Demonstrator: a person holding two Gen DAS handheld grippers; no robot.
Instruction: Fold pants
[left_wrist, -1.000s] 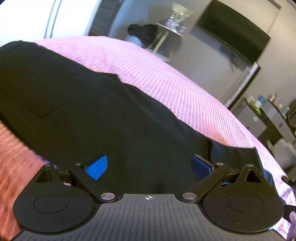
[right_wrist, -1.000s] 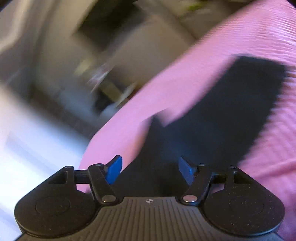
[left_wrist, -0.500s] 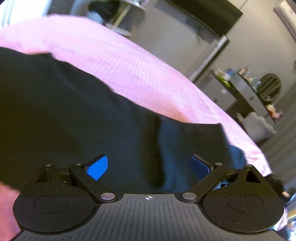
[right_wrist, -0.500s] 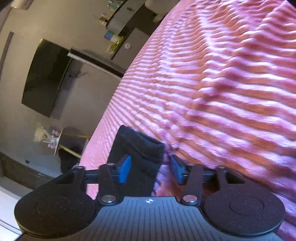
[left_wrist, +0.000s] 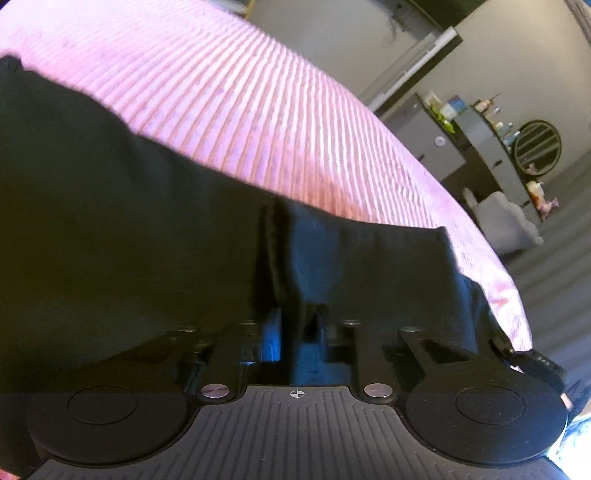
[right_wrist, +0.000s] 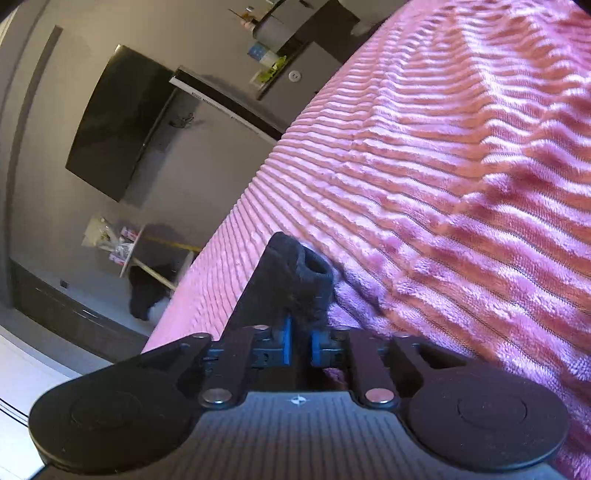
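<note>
Black pants (left_wrist: 129, 221) lie spread on a pink ribbed bedspread (left_wrist: 258, 110) and fill the lower left of the left wrist view. My left gripper (left_wrist: 295, 332) is low over the cloth, its jaws closing, and a raised fold of the pants stands pinched between the blue pads. In the right wrist view only a bunched black corner of the pants (right_wrist: 291, 273) shows, near the bed's edge. My right gripper (right_wrist: 300, 343) is shut on that corner, which sticks up past the fingertips over the bedspread (right_wrist: 443, 184).
The bed's edge drops off just left of the right gripper. Beyond it are a wall-mounted television (right_wrist: 114, 122) and a small side table (right_wrist: 136, 251). A dresser with bottles (left_wrist: 491, 147) and a grey seat (left_wrist: 506, 221) stand past the bed's far right.
The left gripper slid along the pants towards the hem and its wide jaws came together on a fold. The right gripper's jaws closed onto the pants corner.
</note>
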